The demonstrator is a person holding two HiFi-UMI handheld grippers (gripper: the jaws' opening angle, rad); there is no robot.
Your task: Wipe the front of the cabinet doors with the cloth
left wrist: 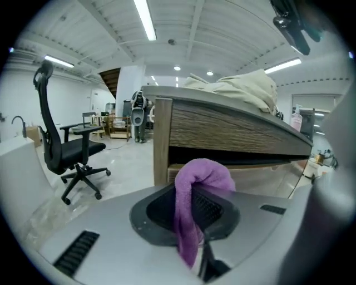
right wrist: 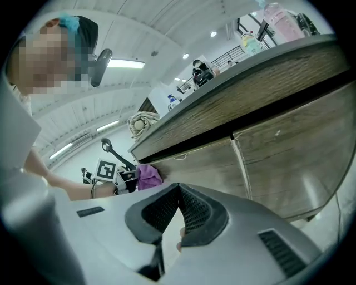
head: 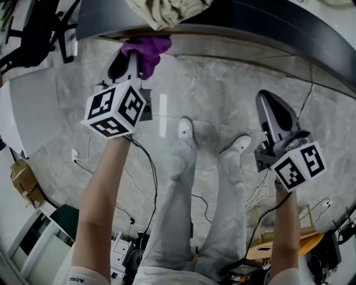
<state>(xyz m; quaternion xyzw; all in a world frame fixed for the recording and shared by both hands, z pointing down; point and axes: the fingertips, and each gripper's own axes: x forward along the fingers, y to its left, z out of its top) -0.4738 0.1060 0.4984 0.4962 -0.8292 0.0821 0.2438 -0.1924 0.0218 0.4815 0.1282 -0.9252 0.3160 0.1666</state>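
I have the left gripper clamped on the purple cloth, bunched forward to meet the cabinet doors, while the right gripper hangs back (jaws together, empty).

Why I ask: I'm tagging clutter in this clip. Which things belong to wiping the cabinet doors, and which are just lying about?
For the job:
purple cloth, clamped in the left gripper
cabinet doors
right gripper, shut and empty

Lying about:
beige fabric heap
office chair
floor cables
bottles
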